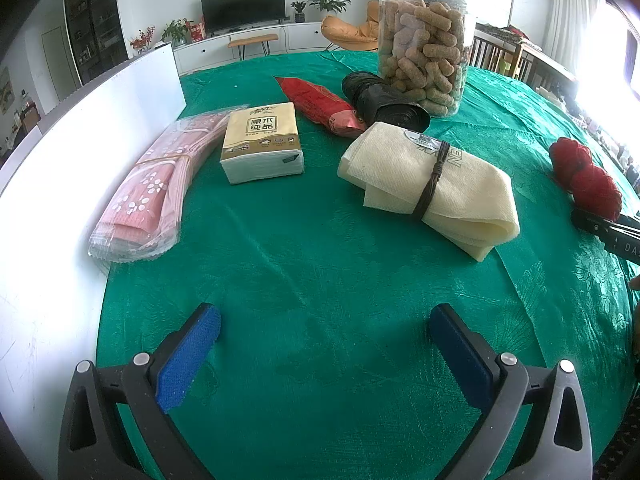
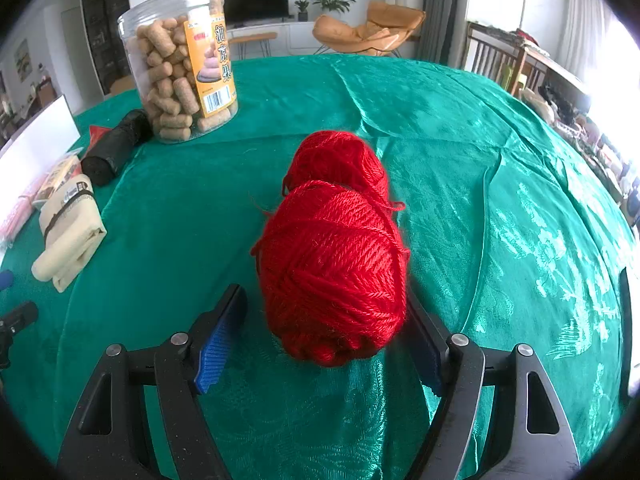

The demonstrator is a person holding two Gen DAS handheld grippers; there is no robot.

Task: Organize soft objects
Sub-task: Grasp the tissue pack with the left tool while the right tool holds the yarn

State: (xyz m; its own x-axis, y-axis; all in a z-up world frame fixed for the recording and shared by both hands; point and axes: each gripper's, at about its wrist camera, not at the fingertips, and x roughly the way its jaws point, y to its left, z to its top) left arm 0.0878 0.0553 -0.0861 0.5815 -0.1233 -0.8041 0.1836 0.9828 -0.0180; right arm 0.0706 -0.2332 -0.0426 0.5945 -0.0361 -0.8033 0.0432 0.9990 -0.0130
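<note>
So the red yarn [image 2: 334, 272] is sitting on the green-clothed table [image 2: 500, 184], right between the fingers of the right gripper [image 2: 326, 344], which are spread apart; the right-side pad looks like it's just about touching the wool, while the left one has a visible gap, so nothing is clamped yet as far as I can tell. It looks like two balls or lobes lying end to end, the near one in the jaws and the far one behind it. My guess is this thing is super light and squishy, so it'll give a lot before the pads really bite, and loose strands stick out at the sides that could snag or unravel. I'd squeeze the near ball across its fat middle, not the end, and expect the far lump to trail along. The left gripper [image 1: 324, 332] hangs wide open over bare cloth, holding nothing. Ahead of it there's a folded cream cloth [image 1: 430, 184] tied with a dark band, a tissue pack [image 1: 262, 142], a bagged pink cloth [image 1: 154, 188] along the white board [image 1: 52, 184], a red packet [image 1: 320, 106], a black roll [image 1: 382, 100], and a tall clear snack jar [image 1: 422, 44]. All of that is well apart from the yarn, so nothing blocks the grab, though the jar looks tippable if swung past.
</note>
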